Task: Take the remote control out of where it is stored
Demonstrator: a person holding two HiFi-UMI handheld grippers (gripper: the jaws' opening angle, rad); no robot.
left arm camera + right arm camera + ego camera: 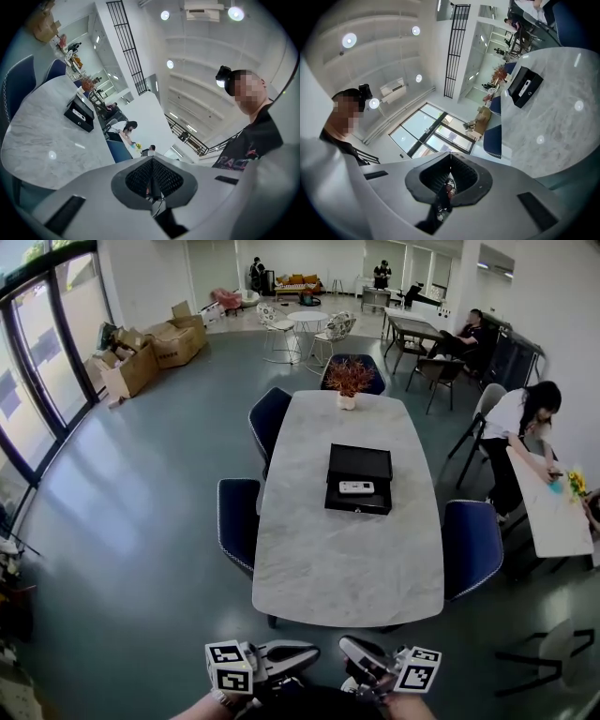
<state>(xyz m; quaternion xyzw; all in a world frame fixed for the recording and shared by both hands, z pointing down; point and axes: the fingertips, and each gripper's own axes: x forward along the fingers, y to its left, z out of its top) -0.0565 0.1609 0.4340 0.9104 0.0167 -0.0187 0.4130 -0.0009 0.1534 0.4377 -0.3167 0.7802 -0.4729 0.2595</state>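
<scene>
An open black box [357, 468] lies in the middle of the marble table [347, 559], with a white remote control [356, 487] resting in its front part. Both grippers hang low at the near end of the table, well short of the box. My left gripper [302, 653] and right gripper [351, 651] point toward each other, both shut and empty. The left gripper view looks past its shut jaws to the box [79, 115] far off on the table. In the right gripper view the box [524, 83] and the remote [526, 87] are also distant.
Blue chairs [472, 545] [237, 519] stand along both sides of the table. A potted dried plant [348, 382] sits at its far end. A person [514, 432] leans over a white side table [553, 502] at the right. Cardboard boxes [150, 352] lie far left.
</scene>
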